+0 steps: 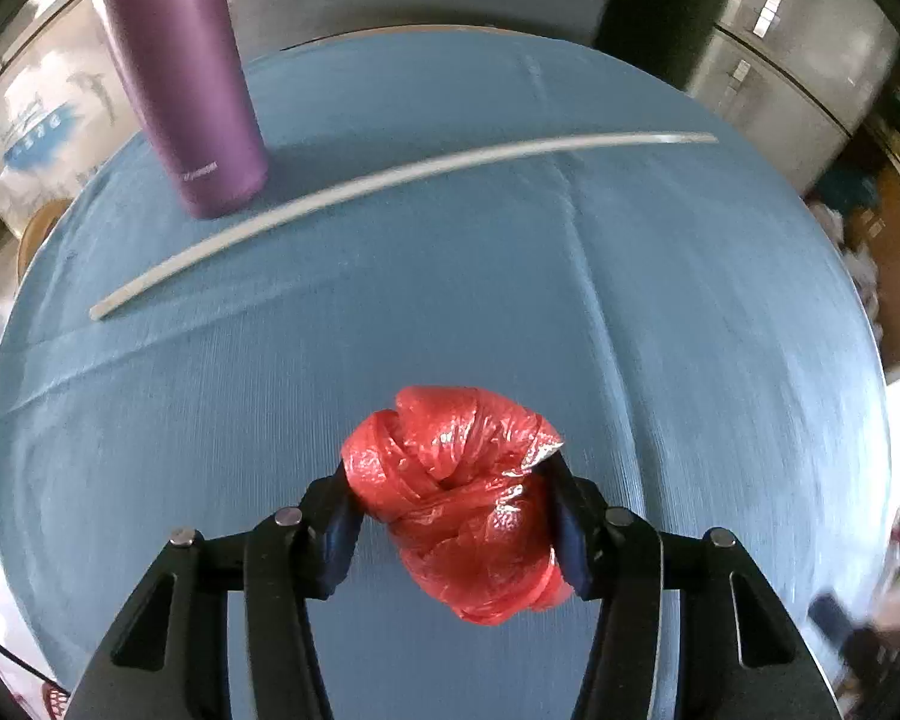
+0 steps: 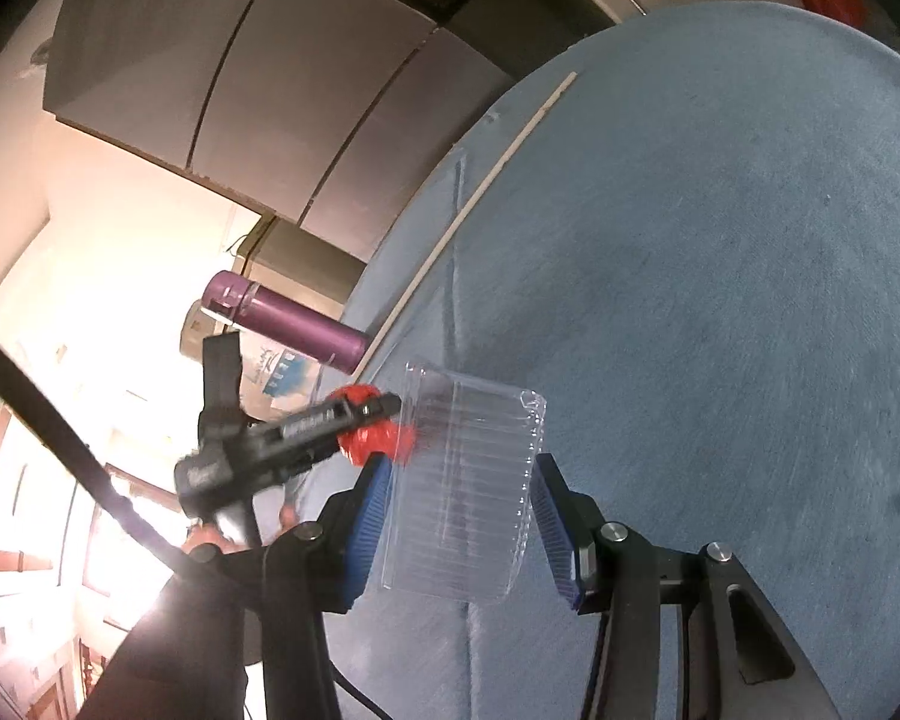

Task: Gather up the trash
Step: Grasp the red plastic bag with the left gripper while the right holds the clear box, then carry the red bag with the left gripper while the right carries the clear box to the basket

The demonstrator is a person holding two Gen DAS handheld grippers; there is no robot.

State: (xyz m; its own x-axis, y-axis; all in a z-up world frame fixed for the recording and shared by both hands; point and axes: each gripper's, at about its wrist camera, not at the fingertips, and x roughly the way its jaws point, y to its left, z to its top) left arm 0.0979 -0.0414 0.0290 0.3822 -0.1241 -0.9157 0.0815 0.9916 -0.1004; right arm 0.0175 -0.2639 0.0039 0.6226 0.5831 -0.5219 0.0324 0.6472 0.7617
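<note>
Now the left gripper (image 1: 450,516) pinches a knotted red plastic bag (image 1: 456,498); the right gripper (image 2: 456,522) holds a clear plastic container (image 2: 468,480). Next, probably lift the bag off the blue table (image 1: 630,312).

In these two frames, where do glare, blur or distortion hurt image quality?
Left wrist: fisheye bends the straight stick; right edge smeared; red bag sharp. Right wrist: window glare washes out the left side; the left tongs there are blurred; clear box readable.

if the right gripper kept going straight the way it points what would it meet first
Probably just the blue tablecloth: the right gripper already holds the clear plastic container, and nothing else shows ahead.
</note>
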